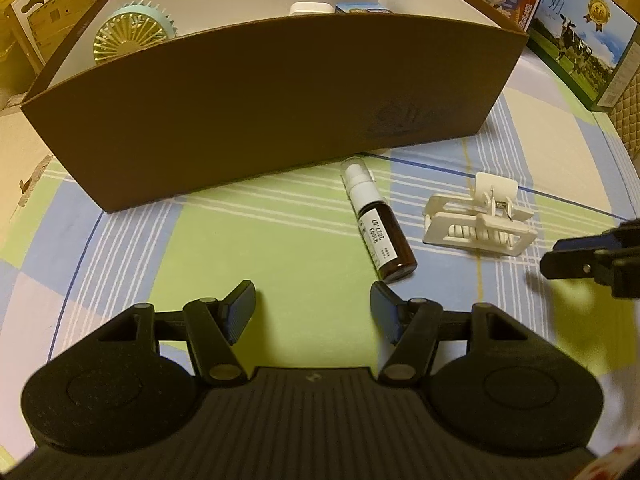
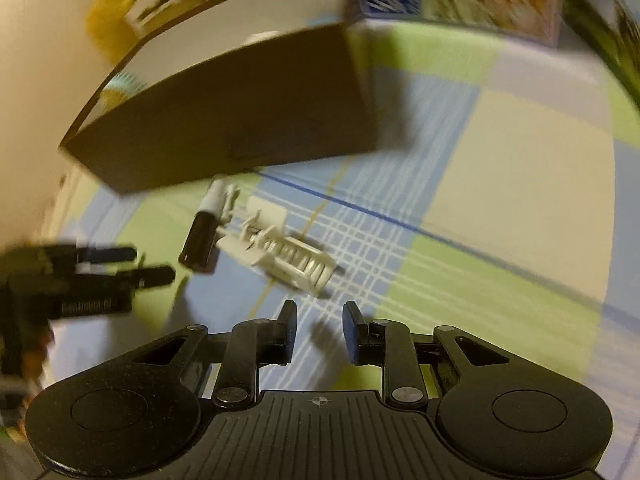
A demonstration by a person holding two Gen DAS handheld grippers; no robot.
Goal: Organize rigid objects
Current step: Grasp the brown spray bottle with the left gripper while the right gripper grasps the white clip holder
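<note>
A small brown spray bottle (image 1: 378, 224) with a white label and clear cap lies on the chequered cloth in front of a brown box (image 1: 280, 100). To its right lies a white plastic clip (image 1: 476, 220). My left gripper (image 1: 314, 296) is open and empty, and the bottle's base lies just past its right fingertip. In the blurred right wrist view the bottle (image 2: 202, 240) and the clip (image 2: 288, 256) lie ahead of my right gripper (image 2: 318, 320). Its jaws stand a narrow gap apart with nothing between them. The left gripper (image 2: 132, 266) shows at the left, the right gripper (image 1: 560, 260) at the right edge.
Inside the white-lined brown box (image 2: 232, 128) are a mint hand fan (image 1: 132, 36), a white item (image 1: 311, 9) and a small blue carton (image 1: 362, 8). Printed cartons (image 1: 580, 40) stand at the back right. The green, blue and cream cloth (image 1: 248, 240) covers the table.
</note>
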